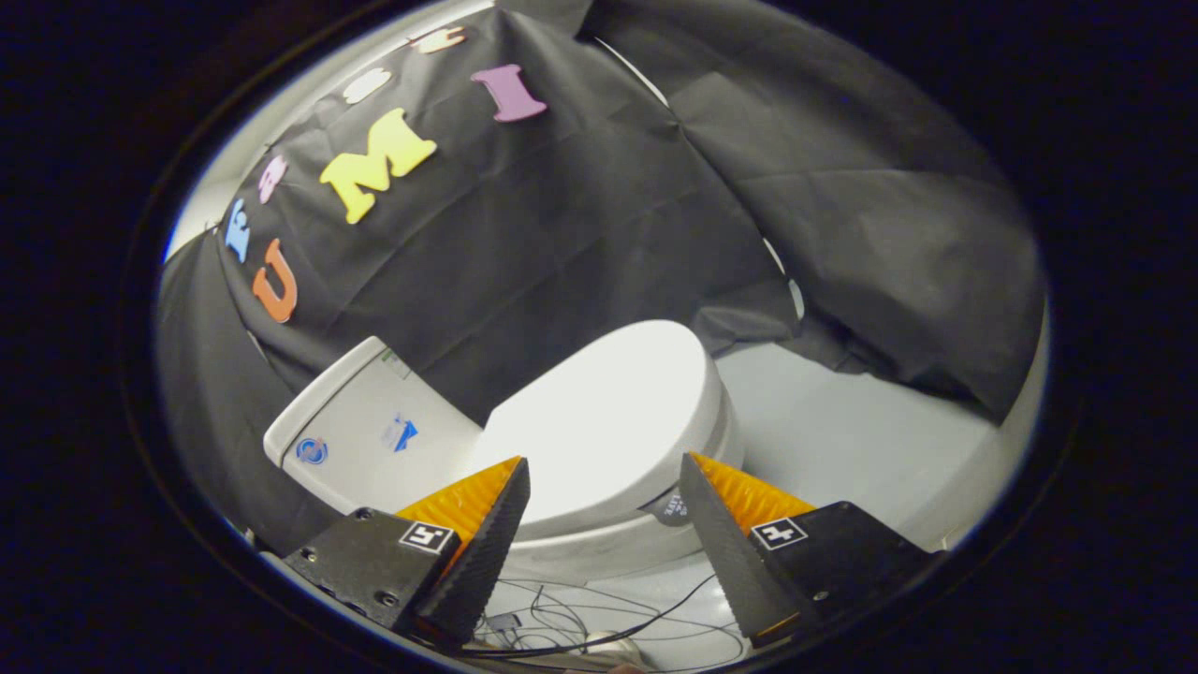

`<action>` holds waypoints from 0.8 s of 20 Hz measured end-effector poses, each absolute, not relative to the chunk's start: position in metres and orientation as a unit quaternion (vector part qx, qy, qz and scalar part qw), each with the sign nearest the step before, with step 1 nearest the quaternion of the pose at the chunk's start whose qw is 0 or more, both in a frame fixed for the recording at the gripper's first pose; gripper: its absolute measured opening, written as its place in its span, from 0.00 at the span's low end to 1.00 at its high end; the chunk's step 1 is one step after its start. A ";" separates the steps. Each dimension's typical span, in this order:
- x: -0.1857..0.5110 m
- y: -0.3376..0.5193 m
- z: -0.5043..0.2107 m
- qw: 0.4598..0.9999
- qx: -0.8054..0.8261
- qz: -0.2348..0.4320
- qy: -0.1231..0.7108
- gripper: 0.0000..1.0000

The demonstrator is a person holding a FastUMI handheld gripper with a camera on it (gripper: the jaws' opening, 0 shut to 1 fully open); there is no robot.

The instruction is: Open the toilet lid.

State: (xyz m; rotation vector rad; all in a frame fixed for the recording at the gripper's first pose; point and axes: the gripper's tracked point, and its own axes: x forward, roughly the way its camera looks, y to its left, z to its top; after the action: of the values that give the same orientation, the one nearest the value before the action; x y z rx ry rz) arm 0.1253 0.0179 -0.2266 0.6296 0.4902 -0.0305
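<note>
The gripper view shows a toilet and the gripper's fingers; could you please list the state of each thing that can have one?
White plastic toilet lid: down, closed over the seat, not yet lifted.
White toilet tank: its top cover on, sitting against the black cloth wall.
Gripper: open, fingers spread apart, holding nothing, with the side of the lid between and just beyond them.
Thin dark cables: lying loose on the pale floor below the fingers.

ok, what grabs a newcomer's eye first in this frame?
The white toilet lid, closed flat over the bowl, just beyond the gripper, whose jaws stand open and clear of it. Next, the tank behind the lid against the black cloth wall, and loose cables on the floor below the jaws.
</note>
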 end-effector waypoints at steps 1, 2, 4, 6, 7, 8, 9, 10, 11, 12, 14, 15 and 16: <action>0.127 0.017 -0.234 0.913 0.321 -0.016 0.249 1.00; 0.128 0.019 -0.243 0.905 0.335 -0.015 0.263 1.00; 0.129 0.022 -0.260 0.888 0.360 -0.015 0.286 0.99; 0.132 0.019 -0.268 0.876 0.380 -0.020 0.297 0.99; 0.136 0.017 -0.269 0.870 0.392 -0.022 0.299 0.99; 0.139 0.015 -0.270 0.862 0.407 -0.022 0.301 0.99; 0.141 0.013 -0.272 0.855 0.419 -0.025 0.304 0.99; 0.143 0.011 -0.278 0.849 0.429 -0.027 0.308 0.99; 0.144 0.009 -0.285 0.842 0.436 -0.032 0.318 0.98; 0.145 0.008 -0.292 0.836 0.441 -0.034 0.325 0.98; 0.147 0.006 -0.296 0.826 0.456 -0.036 0.329 0.97; 0.148 0.005 -0.297 0.820 0.466 -0.034 0.330 0.96; 0.149 0.004 -0.299 0.817 0.469 -0.035 0.333 0.95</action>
State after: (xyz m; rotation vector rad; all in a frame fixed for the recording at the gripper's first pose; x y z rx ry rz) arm 0.1485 0.0042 -0.2995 1.0003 0.7104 -0.0748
